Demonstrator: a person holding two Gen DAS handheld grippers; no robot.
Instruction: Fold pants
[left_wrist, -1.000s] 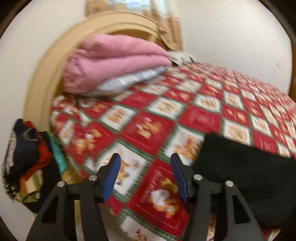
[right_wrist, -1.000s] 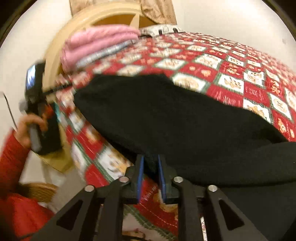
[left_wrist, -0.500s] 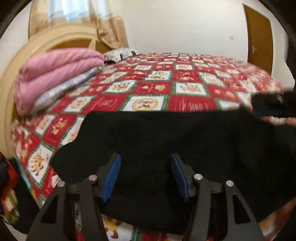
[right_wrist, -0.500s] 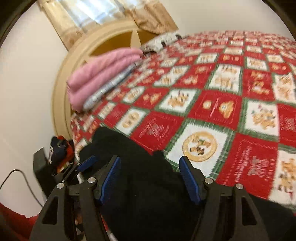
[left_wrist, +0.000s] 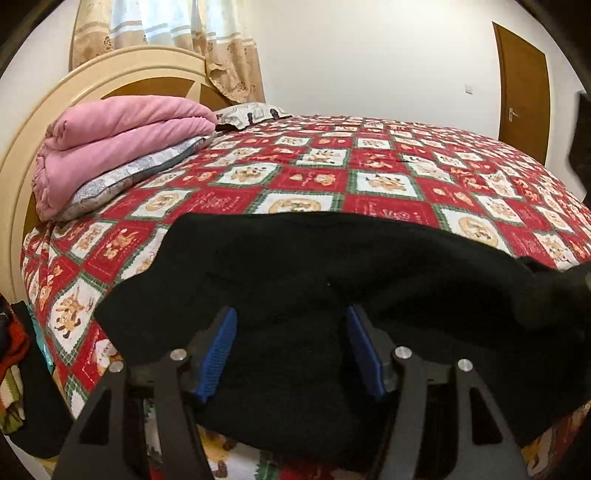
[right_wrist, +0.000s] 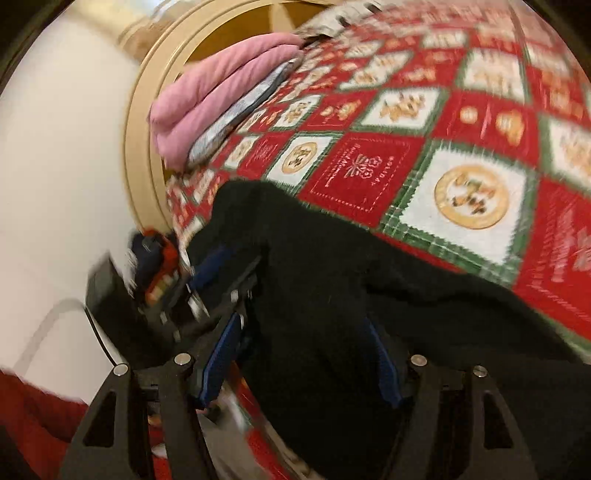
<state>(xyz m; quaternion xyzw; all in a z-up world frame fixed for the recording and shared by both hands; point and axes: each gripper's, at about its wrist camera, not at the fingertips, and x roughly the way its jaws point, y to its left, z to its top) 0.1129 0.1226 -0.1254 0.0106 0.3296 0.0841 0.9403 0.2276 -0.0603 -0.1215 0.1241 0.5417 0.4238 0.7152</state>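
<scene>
Now | black pants (left_wrist: 332, 280) folded, rumpled on bed edge | left gripper (left_wrist: 291, 347) jaws open | right gripper (right_wrist: 303, 354) jaws open

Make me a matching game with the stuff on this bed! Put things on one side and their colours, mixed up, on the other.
Things:
1. pants
2. folded blanket
3. headboard
4. gripper pads

Colours:
A. pink
B. blue
C. black
D. cream

Pairs: 1-C, 2-A, 3-D, 4-B
</scene>
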